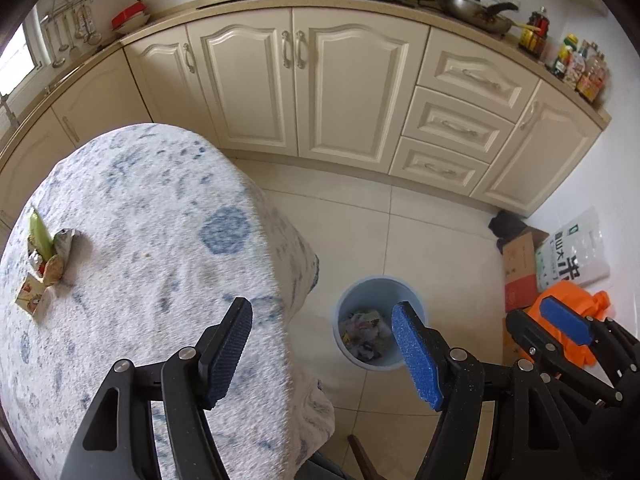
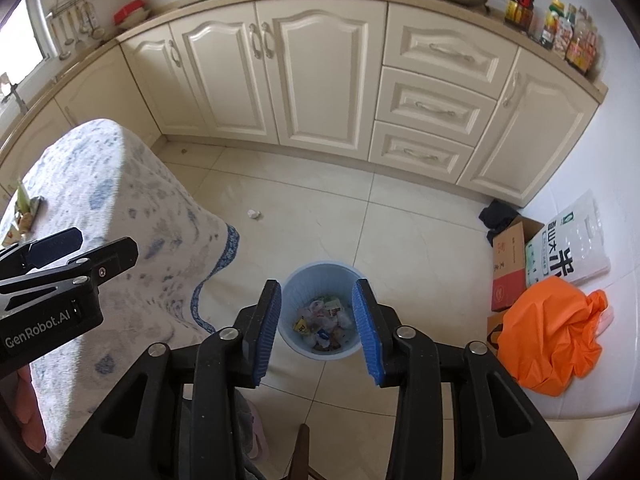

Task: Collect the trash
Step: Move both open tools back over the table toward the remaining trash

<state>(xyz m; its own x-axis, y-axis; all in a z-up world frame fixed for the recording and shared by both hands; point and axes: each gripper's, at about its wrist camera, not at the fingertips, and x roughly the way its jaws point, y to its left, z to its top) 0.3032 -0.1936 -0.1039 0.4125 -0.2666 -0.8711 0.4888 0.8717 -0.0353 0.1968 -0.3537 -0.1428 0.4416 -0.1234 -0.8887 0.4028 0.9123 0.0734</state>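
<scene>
A blue waste bin (image 2: pixel 298 280) stands on the tiled floor with several wrappers (image 2: pixel 326 320) inside. My right gripper (image 2: pixel 316 332) hangs above it, open, with nothing between its blue pads. Over the edge of the cloth-covered table (image 1: pixel 160 208), my left gripper (image 1: pixel 324 352) is also open and empty. Several wrappers and a green packet (image 1: pixel 46 254) lie at the table's far left, well away from both grippers. A small white crumpled scrap (image 2: pixel 253 213) lies on the floor beyond the bin. The bin (image 1: pixel 360 286) also shows in the left wrist view, beside the right gripper (image 1: pixel 540 320).
An orange plastic bag (image 2: pixel 552 336), a cardboard box (image 2: pixel 508 272) and a white rice bag (image 2: pixel 568 240) sit on the floor at the right. Cream kitchen cabinets (image 2: pixel 320 80) run along the back. The left gripper (image 2: pixel 86 252) hovers over the tablecloth.
</scene>
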